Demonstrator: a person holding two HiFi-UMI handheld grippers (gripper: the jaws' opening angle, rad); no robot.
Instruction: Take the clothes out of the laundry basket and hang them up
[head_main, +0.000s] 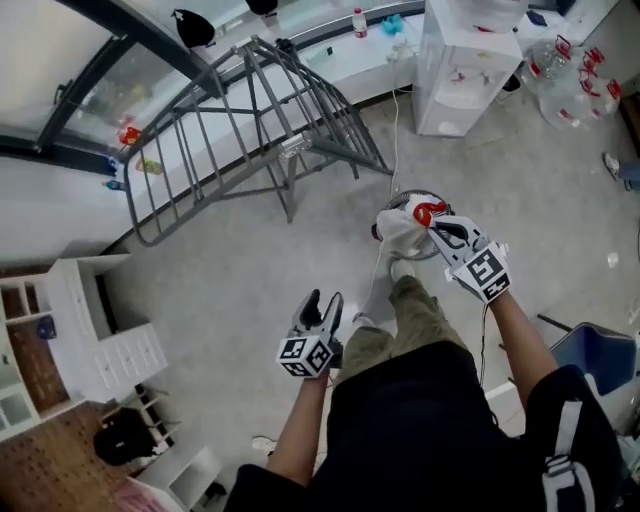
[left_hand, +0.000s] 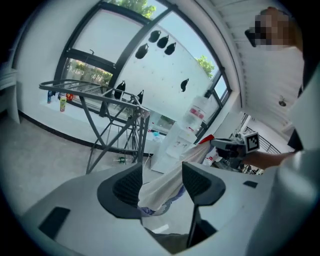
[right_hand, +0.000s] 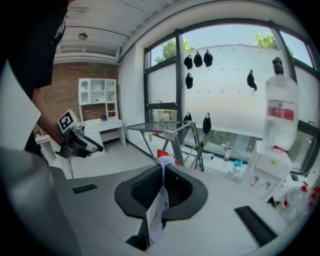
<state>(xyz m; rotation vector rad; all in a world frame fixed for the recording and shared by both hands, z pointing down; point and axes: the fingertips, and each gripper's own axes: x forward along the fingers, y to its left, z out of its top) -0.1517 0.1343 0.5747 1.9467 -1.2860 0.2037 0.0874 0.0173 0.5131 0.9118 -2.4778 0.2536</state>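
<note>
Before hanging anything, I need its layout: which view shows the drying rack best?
Head view: the whole drying rack from above. Left gripper view shows it side-on; right gripper view, smaller, partly behind the jaws.

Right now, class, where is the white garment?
Head view, right of centre: the white garment hangs from the shut right gripper, this side of the drying rack.

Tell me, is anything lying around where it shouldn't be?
One small thing: what looks like a little bottle lies on the floor by the legs of the drying rack, where someone could trip on it. It is too small to be sure. Nothing looks spilled or broken.
</note>
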